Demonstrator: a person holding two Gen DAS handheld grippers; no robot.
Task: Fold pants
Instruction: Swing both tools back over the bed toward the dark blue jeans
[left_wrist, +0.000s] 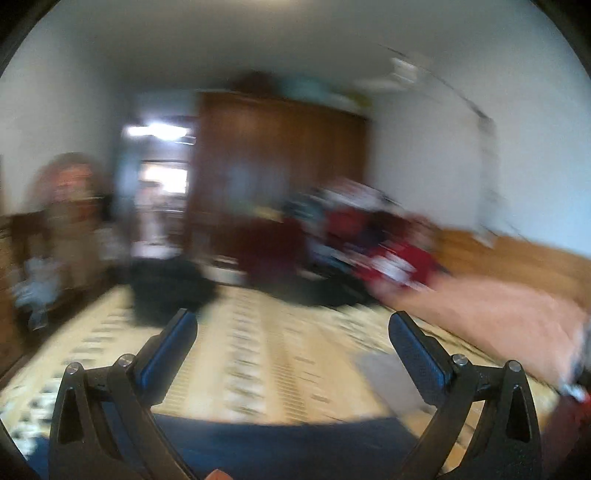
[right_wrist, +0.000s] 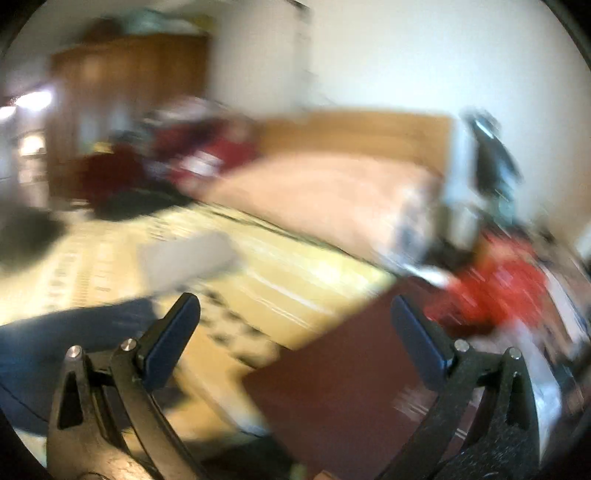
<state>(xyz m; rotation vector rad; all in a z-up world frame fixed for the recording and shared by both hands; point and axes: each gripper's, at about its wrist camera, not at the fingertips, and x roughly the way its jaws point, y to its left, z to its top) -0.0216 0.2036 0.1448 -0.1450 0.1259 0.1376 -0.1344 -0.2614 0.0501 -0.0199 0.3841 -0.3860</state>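
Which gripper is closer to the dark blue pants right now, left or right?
Left, likely. The left gripper hangs open directly over the dark blue pants; the right gripper is open with the pants off to its left.

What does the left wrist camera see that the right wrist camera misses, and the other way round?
Only the left wrist view shows the bright doorway beside the wardrobe. Only the right wrist view shows the dark red flat board and the bright red heap at the bed's edge. Both show the brown wooden wardrobe, yellow patterned bedspread, dark blue cloth, and an open, empty gripper: left gripper, right gripper.
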